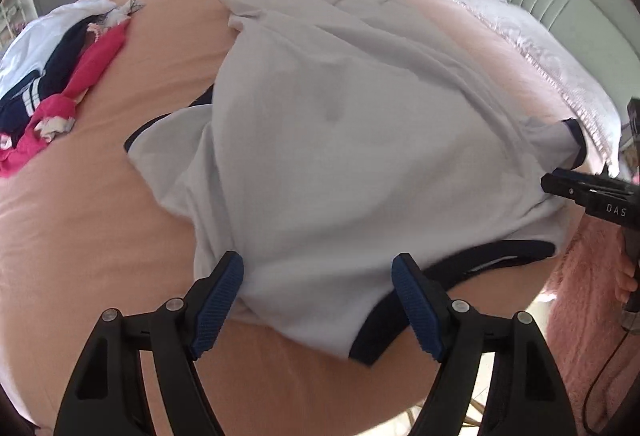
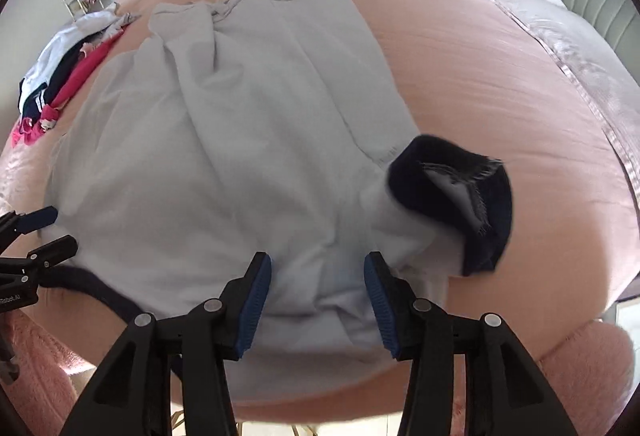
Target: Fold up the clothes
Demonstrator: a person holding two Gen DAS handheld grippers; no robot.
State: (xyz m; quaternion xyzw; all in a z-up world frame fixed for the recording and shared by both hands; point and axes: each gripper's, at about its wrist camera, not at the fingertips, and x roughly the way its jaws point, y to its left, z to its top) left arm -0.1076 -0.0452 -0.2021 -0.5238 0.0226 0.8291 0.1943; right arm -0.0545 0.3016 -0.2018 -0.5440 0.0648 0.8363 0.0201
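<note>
Working at the near edge of the bed [image 1: 100,220], we have the white shirt [image 1: 340,140] lying rumpled, collar toward us. Left tool [image 1: 318,302] and right tool [image 2: 318,300] hang spread above its near hem, pinching nothing, probably ready to regrip.

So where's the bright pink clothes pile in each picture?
Left wrist view: pink clothes pile lies at the left edge, on the peach bed sheet, left of the white shirt.
Right wrist view: pink clothes pile sits small at the far left edge.
Shared landmark: the white shirt fills the middle of both.
</note>
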